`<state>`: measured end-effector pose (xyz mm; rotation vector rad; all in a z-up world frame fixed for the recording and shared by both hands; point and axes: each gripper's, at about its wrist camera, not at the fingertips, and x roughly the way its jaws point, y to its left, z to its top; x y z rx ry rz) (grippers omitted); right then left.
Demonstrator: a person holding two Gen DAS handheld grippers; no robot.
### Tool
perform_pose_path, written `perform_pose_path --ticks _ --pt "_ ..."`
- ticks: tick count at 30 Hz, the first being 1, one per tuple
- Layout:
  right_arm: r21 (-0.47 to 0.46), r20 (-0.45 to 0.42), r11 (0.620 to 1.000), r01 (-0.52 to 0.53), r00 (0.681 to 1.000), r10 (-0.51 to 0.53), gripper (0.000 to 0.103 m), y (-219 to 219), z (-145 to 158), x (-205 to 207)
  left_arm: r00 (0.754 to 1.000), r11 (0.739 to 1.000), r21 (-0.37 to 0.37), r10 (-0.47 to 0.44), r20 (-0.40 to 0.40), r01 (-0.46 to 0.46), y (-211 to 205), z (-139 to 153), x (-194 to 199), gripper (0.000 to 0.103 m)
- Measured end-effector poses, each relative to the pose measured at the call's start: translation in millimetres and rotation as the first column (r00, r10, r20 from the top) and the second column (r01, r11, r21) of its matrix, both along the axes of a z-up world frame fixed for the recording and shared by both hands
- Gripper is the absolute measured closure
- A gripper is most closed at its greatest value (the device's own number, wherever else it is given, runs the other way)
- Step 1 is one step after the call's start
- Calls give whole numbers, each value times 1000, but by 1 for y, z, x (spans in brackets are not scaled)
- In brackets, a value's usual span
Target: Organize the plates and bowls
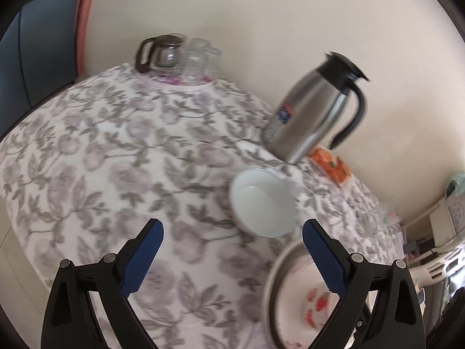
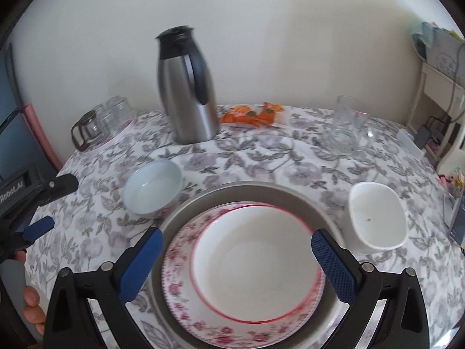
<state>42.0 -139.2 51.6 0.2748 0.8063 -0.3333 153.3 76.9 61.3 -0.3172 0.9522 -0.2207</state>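
A stack sits at the table's near edge: a grey plate (image 2: 261, 193) underneath, a pink-flowered plate (image 2: 186, 296) on it, and a red-rimmed white bowl (image 2: 255, 270) on top. My right gripper (image 2: 237, 237) hovers open over that bowl, fingers wide on either side. A small round white bowl (image 2: 152, 190) stands left of the stack, and a squarish white bowl (image 2: 376, 215) to its right. My left gripper (image 1: 232, 229) is open above the cloth, just short of the round bowl (image 1: 263, 202). The stack's edge (image 1: 279, 267) shows under its right finger.
A steel thermos jug (image 2: 187, 87) stands at the back by the wall, with an orange packet (image 2: 252, 115) beside it. A glass pot and upturned glasses (image 2: 101, 122) sit back left, a clear glass (image 2: 345, 125) back right. Flowered cloth (image 1: 116, 160) covers the table.
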Motion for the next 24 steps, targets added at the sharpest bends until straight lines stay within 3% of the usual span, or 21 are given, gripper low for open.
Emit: perform_pose_path --ticks 13,16,24 --pt "68 26 978 198 979 -200 0 -97 13 -41 976 982 -17 -187 109 190 -97 30 -30 6" --pt "86 16 967 242 970 -244 0 -118 11 -50 961 964 -43 -258 100 263 -119 31 -37 6" --pt "112 -23 923 369 929 -369 0 -176 1 -83 909 912 36 -409 74 408 -187 23 -64 6"
